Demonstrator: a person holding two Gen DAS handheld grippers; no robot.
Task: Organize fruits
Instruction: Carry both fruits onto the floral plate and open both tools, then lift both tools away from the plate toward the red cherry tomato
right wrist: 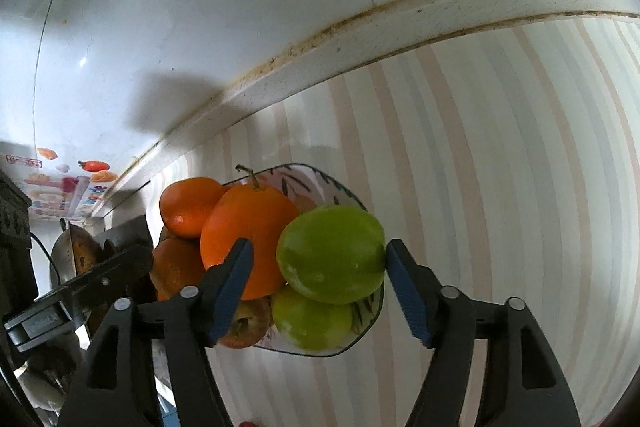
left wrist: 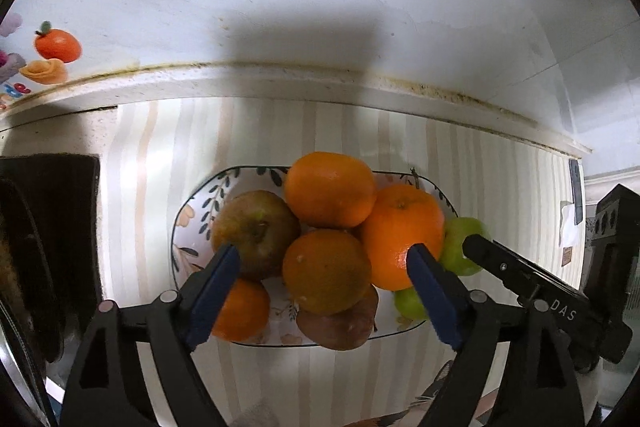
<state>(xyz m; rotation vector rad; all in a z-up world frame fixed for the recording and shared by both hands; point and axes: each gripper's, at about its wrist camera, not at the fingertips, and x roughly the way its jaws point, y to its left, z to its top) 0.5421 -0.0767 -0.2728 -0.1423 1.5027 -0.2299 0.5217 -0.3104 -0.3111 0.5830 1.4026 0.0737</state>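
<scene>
On the right claw (left wrist: 476,247), white lettering "DAS".

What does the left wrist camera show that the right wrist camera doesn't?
Only the left wrist view shows the brownish apple at the plate's left, with the left hand-held gripper open over a dull orange.

Only the right wrist view shows the big green fruit fully, between the open right hand-held gripper fingers, though I cannot tell whether the right pad touches it.

Both show the patterned plate, the bright orange and the striped mat.
</scene>
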